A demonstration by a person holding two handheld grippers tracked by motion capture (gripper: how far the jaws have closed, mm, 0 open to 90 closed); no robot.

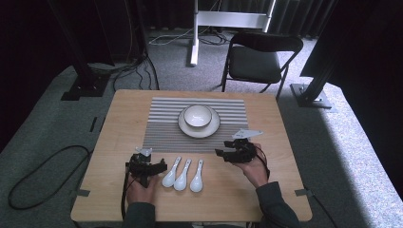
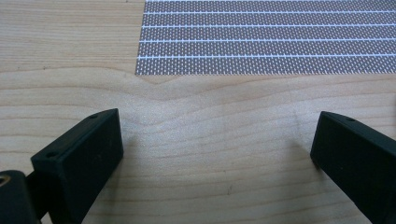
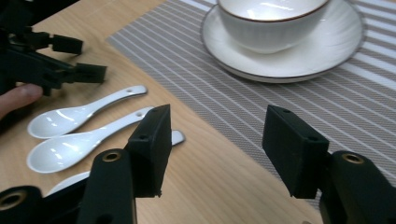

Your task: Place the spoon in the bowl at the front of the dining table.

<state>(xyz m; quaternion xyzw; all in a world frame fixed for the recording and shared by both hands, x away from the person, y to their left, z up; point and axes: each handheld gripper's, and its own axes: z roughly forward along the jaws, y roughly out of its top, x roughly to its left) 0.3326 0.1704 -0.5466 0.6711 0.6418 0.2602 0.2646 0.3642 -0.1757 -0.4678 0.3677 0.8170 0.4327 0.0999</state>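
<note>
Right gripper [image 3: 212,140] gaping wide, gripping nothing.
It is hovering over the wooden table [image 3: 210,186], three white ceramic spoons [image 3: 79,116] lying at its nine o'clock.

I count three white spoons [image 1: 182,174] (side by side), one bowl [image 1: 197,116], one plate [image 1: 185,126] under it, one striped placemat [image 1: 164,123], one folding chair [image 1: 259,59].

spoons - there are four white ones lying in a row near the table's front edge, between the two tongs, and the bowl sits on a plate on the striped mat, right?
Not quite: there are three spoons, not four, as the high view shows. The rest holds: they lie in a row between the left tongs and the right tongs, and the bowl sits on a plate on the striped mat.
</note>
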